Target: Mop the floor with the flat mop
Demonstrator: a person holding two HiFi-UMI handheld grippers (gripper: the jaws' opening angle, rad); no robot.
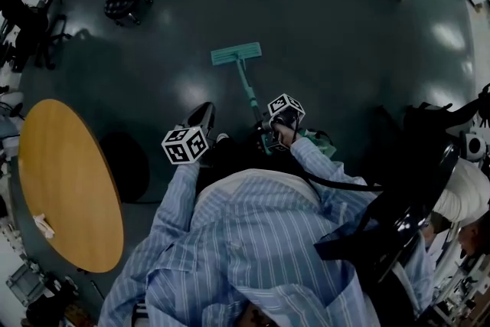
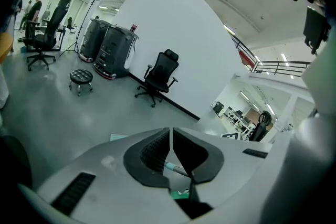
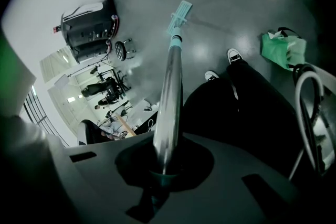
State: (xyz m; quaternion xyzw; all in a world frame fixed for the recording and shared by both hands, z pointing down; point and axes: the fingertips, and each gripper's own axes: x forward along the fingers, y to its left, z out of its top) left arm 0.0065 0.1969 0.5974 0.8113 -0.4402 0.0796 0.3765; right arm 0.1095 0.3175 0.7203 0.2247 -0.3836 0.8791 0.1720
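The flat mop has a teal head (image 1: pixel 236 53) lying flat on the dark floor ahead of me, and its silver handle (image 1: pixel 249 92) slants back to my right gripper (image 1: pixel 269 135). In the right gripper view the handle (image 3: pixel 169 97) runs straight out from between the jaws to the mop head (image 3: pixel 180 12), so the right gripper (image 3: pixel 164 165) is shut on it. My left gripper (image 1: pixel 200 117) hangs to the left of the handle, apart from it. Seen in its own view, the left gripper (image 2: pixel 171 145) is shut with nothing in it, and a bit of the handle (image 2: pixel 176 168) shows beyond its pads.
A round wooden table (image 1: pixel 69 188) stands at my left. A black stool (image 1: pixel 124 1) and office chairs stand farther off, and a black chair (image 1: pixel 406 218) is close on my right. A green bag (image 3: pixel 283 49) lies by my shoes (image 3: pixel 232 53). A white wall (image 2: pixel 173 50) bounds the far side.
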